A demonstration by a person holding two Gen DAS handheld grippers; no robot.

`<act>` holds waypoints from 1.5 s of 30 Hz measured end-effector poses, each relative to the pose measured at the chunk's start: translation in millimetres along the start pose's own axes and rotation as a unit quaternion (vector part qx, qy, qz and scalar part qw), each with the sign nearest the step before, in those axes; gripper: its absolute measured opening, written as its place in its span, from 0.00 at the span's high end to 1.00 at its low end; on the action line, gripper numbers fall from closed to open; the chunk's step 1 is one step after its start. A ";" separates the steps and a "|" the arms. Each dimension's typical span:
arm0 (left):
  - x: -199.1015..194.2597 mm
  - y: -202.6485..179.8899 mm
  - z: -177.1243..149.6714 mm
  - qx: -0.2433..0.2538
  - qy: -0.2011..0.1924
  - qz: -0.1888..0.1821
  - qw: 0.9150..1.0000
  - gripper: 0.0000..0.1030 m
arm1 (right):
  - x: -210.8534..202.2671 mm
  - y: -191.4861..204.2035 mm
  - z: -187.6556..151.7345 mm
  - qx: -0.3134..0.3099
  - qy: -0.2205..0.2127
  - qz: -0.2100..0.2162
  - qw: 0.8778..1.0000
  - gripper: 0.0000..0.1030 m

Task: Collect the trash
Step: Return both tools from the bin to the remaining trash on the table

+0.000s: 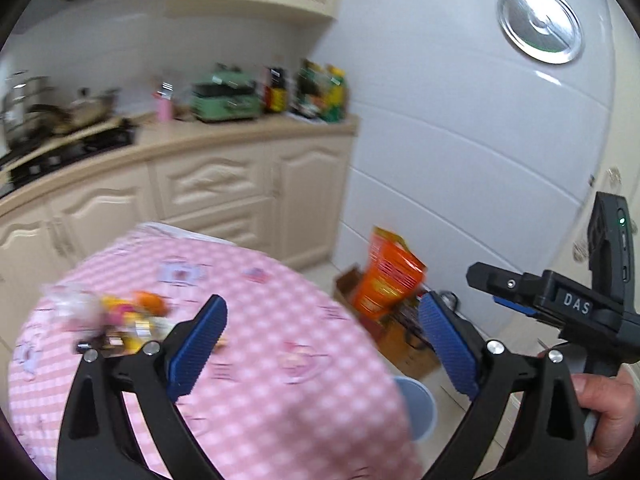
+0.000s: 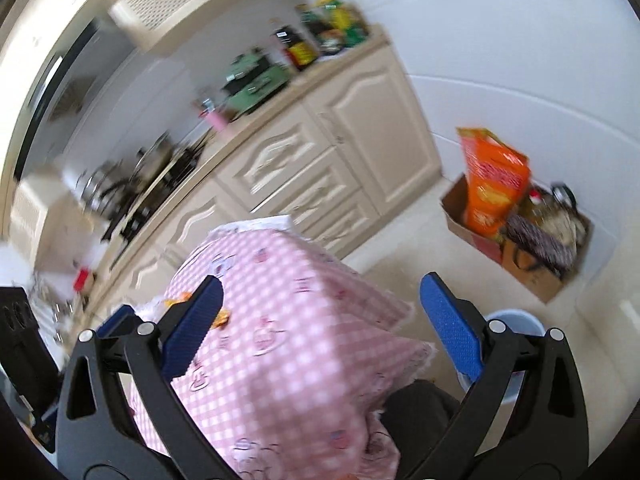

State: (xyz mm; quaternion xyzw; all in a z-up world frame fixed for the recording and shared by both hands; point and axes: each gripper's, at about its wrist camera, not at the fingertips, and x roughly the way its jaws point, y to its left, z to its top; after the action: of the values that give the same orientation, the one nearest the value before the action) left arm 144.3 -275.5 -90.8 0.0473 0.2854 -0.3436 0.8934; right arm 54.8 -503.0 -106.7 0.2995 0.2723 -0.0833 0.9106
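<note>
The left gripper (image 1: 322,340), with ribbed blue rubber pads on black plastic arms, was held spread wide and empty above the pink-and-white checked tablecloth (image 1: 256,392). The right gripper (image 2: 320,328) was likewise seen gaping and carrying nothing. The trash, a small heap of crinkled wrappers in orange, yellow, pink and clear film (image 1: 116,320), lay on the cloth just beyond the left gripper's left finger; its separate pieces could not be told apart through the blur. A pale blue round plastic bin (image 2: 516,320) stood on the tiled floor beside the table's edge, apparently the place for the trash.

The step in hand was judged to be the approach to the heap. It would best be done slowly, one light wrapper being taken at its thickest fold, since thin film is likely to slip from the pads or be dragged with the soft cloth. An orange paper bag (image 1: 384,276) in a cardboard box (image 2: 532,272) was noted by the white tiled wall.
</note>
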 end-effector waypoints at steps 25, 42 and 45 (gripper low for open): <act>-46.8 199.3 -84.1 -0.095 0.015 0.187 0.978 0.07 | 129.2 177.0 -74.2 -0.226 0.128 0.032 0.965 0.06; 17.0 254.5 -50.8 -0.112 0.030 0.191 0.975 0.07 | 229.1 213.9 -124.0 -0.285 0.196 0.014 0.938 0.66; 36.4 264.0 -41.3 -0.126 0.032 0.194 0.972 0.07 | 231.3 213.3 -123.0 -0.292 0.189 0.007 0.938 0.80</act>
State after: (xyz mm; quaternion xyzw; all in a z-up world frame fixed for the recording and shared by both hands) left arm 315.7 -84.8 -174.3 0.0001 0.3401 -0.1231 0.9323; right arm 260.9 -255.6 -208.9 0.0327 0.4494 0.0637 0.8905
